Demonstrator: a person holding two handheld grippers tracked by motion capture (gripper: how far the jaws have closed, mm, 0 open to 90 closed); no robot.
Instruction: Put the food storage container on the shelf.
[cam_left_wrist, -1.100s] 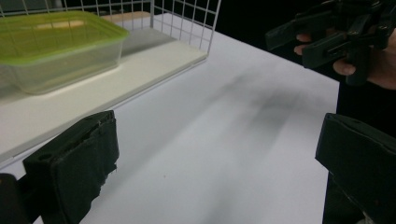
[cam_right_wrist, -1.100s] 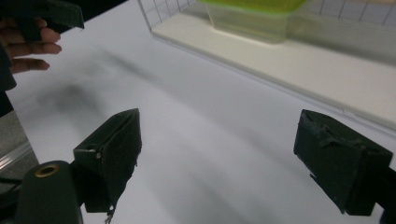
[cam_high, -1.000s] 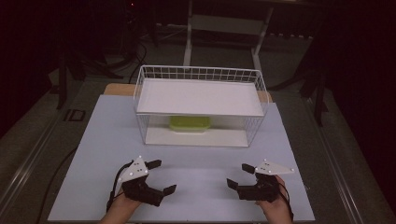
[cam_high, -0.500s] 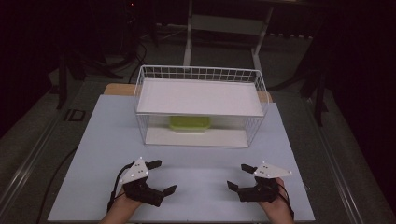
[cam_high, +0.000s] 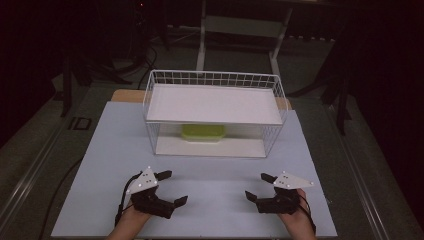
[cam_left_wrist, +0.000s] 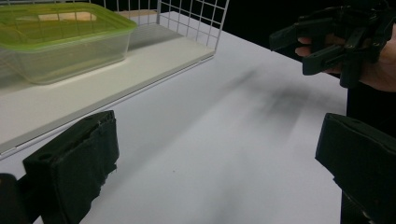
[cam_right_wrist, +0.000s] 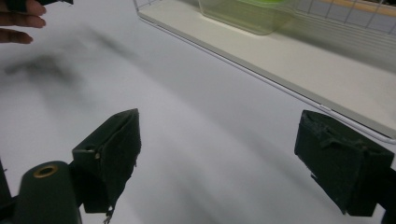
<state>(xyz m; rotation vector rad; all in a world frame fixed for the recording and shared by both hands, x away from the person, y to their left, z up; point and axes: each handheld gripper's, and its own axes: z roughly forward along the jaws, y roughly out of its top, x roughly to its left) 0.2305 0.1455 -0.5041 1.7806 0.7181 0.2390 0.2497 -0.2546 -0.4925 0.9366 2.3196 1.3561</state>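
A clear container with a green lid (cam_high: 202, 132) sits on the lower white board of a white wire rack (cam_high: 150, 100), under a white upper shelf. In the left gripper view the container (cam_left_wrist: 60, 37) is at the upper left, and in the right gripper view it (cam_right_wrist: 247, 14) is at the top. My left gripper (cam_high: 174, 187) rests low over the table near the front edge, open and holding nothing. My right gripper (cam_high: 257, 186) is level with it to the right, also open. They point toward each other. From the left gripper (cam_left_wrist: 215, 163) I see the right gripper (cam_left_wrist: 336, 37) across the table.
The white tabletop (cam_high: 215, 170) stretches between the grippers and the rack. The rack's front side is open toward me. A wooden strip (cam_high: 125, 95) shows behind the rack. Dark floor and stand legs (cam_high: 202, 40) lie beyond the table.
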